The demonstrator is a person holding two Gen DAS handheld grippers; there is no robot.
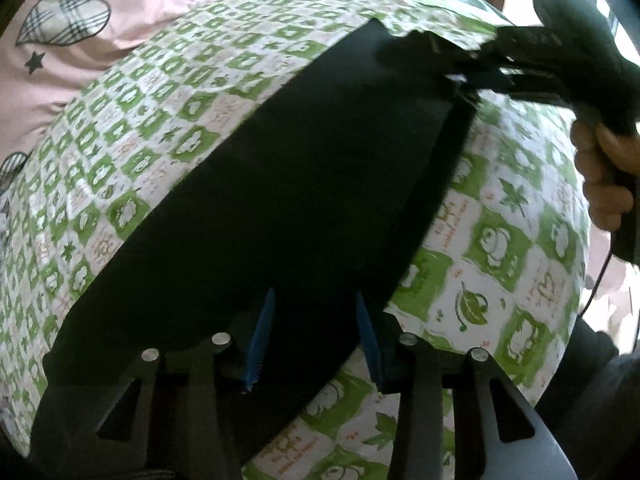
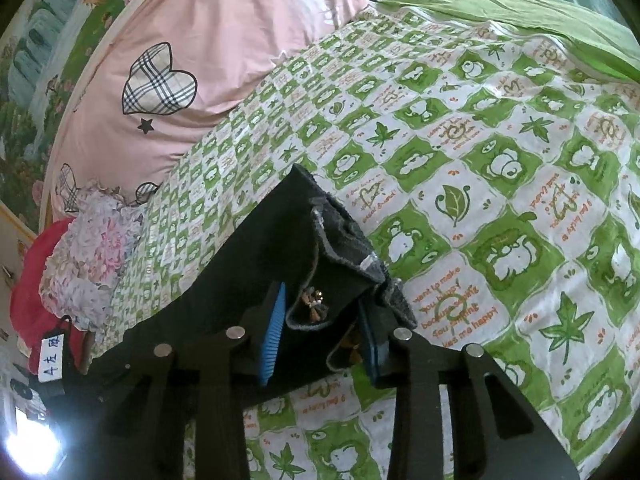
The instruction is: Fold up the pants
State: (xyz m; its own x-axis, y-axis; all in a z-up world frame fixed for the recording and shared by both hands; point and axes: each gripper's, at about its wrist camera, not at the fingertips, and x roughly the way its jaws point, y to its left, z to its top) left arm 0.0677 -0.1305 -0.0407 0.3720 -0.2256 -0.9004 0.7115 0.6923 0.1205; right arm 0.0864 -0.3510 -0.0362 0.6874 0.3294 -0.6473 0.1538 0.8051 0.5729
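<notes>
Looking down from my left gripper [image 1: 314, 336], I see its blue pads [image 1: 260, 340] straddling the near end of the dark pants [image 1: 280, 184]; I cannot tell whether they press the cloth. The pants lie as one long band across a bedspread [image 1: 500, 240] checked in green and white, printed with leaves and cartoon animals. At the far end of the band, my right gripper [image 1: 476, 76] bites the fabric edge, with my hand [image 1: 604, 172] around its handle.

From the right gripper [image 2: 322, 328], the blue pads [image 2: 274, 328] pinch a bunched waistband part (a small metal fastener shows inside the fold). Beyond the bedspread lies a pink quilt [image 2: 240, 40] with plaid hearts, then a plain green sheet [image 2: 520, 8]. A floral pillow [image 2: 84, 256] and something red [image 2: 32, 288] sit at the bed's left edge. No containers are in sight.
</notes>
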